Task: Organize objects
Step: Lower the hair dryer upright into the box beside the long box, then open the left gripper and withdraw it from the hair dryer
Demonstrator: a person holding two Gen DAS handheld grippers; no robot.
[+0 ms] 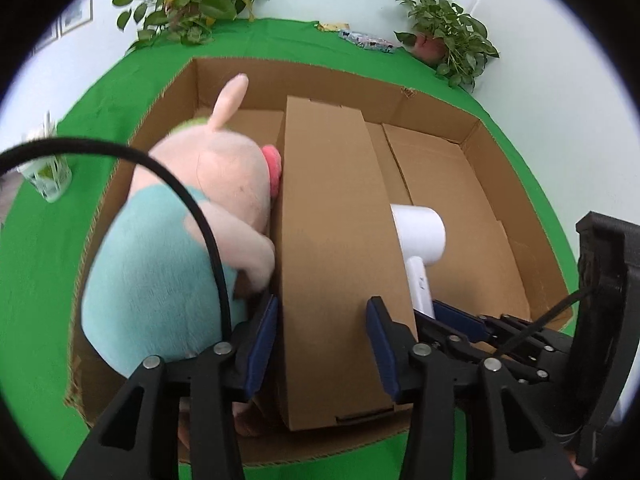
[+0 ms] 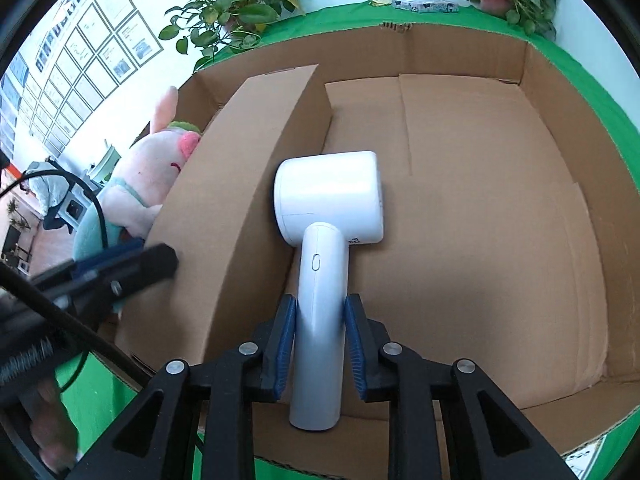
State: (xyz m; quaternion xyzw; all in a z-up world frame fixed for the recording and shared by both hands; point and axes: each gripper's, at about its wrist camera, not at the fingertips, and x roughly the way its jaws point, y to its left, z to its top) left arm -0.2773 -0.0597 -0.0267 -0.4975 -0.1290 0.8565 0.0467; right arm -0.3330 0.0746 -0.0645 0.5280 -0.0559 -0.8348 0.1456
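My right hand-held gripper (image 2: 316,344) is clamped on the handle of the white hair dryer (image 2: 328,208) over the floor of the big carton (image 2: 480,208), while my left hand-held gripper (image 1: 324,344) straddles the upright cardboard divider (image 1: 332,240), pads apparently just clear, plush pig (image 1: 180,240) left of it.

Black tool (image 2: 320,344), blue pads (image 2: 280,344), silver screws (image 2: 248,348).
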